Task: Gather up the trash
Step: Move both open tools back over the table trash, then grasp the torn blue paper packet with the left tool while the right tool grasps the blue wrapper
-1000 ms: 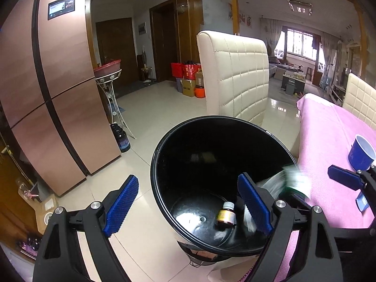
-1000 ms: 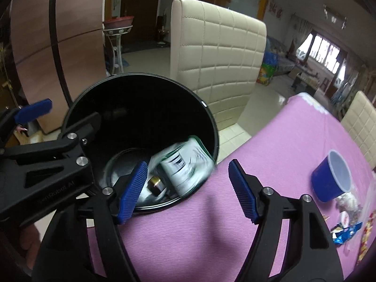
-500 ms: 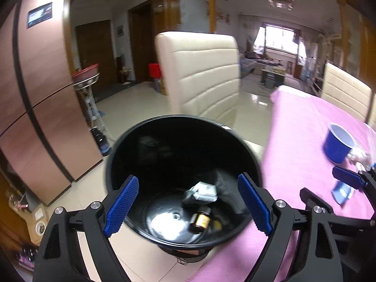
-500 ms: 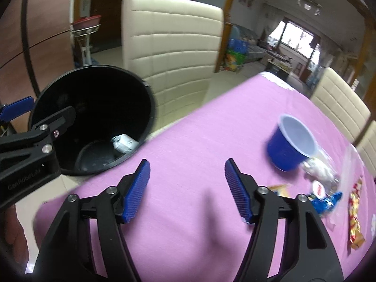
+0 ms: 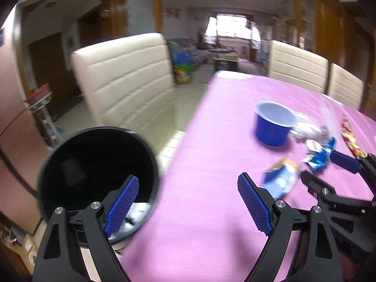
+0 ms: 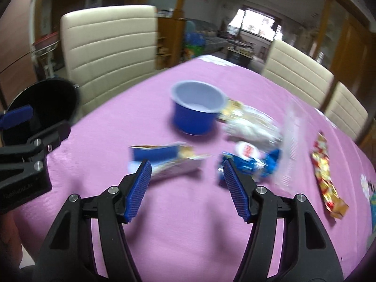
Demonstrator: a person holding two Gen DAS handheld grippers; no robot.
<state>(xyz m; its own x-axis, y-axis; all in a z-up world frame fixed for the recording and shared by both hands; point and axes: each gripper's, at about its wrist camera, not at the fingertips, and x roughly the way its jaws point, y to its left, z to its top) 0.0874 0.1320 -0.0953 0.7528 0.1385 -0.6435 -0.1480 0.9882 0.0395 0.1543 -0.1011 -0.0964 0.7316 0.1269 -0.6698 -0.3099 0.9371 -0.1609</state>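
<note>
Both tools are released and grasp nothing: the left tool [image 5: 188,202] and the right tool [image 6: 186,188]. The trash lies on the pink tabletop [image 6: 188,223] at frame centre: a blue cup [image 6: 197,108] and wrappers [image 6: 249,159]. The black bin [image 5: 94,176] is at lower left.

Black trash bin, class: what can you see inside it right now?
In the left wrist view, the black trash bin shows a dark inner wall and a pale scrap low down. The left gripper finger covers most of the bottom, so the rest is hidden.
</note>
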